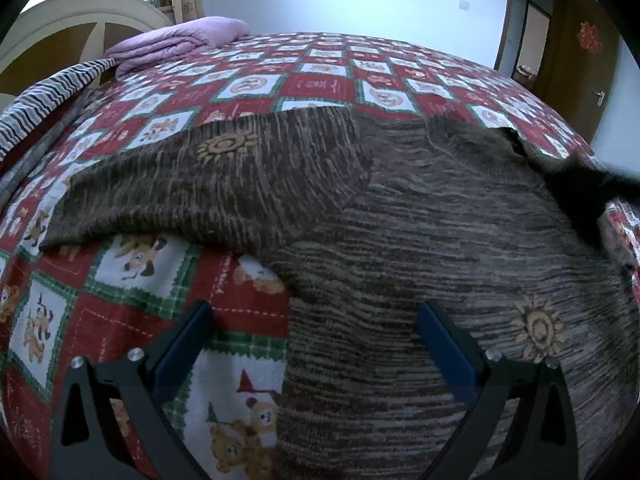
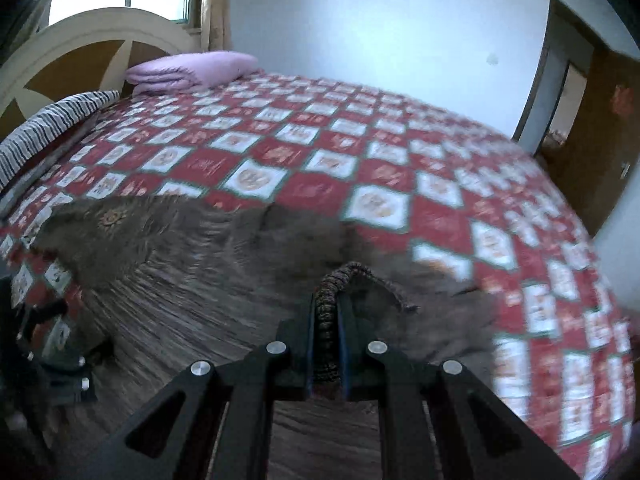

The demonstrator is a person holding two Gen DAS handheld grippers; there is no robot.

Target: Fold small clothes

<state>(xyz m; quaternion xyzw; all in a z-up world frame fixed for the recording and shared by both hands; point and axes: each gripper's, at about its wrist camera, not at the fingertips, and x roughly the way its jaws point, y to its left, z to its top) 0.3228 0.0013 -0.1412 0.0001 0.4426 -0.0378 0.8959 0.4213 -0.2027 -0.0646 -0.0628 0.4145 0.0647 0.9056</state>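
Observation:
A brown striped knit sweater (image 1: 420,216) with sun motifs lies spread on the patterned bedspread (image 1: 248,88). One sleeve (image 1: 208,184) stretches to the left. My left gripper (image 1: 316,316) hovers open over the sweater's lower left edge, with nothing between its blue pads. In the right wrist view, my right gripper (image 2: 329,300) is shut on a bunched fold of the sweater (image 2: 326,320), lifted off the body of the sweater (image 2: 192,280). The picture there is blurred by motion. The dark blur at the sweater's right edge (image 1: 580,196) in the left wrist view is the lifted part.
A folded lilac blanket (image 1: 180,38) and a striped pillow (image 1: 44,96) lie by the headboard (image 1: 76,20) at the far left. The bedspread (image 2: 400,168) stretches wide beyond the sweater. A wooden door (image 1: 576,48) stands at the right. My left gripper (image 2: 52,344) shows at the left edge.

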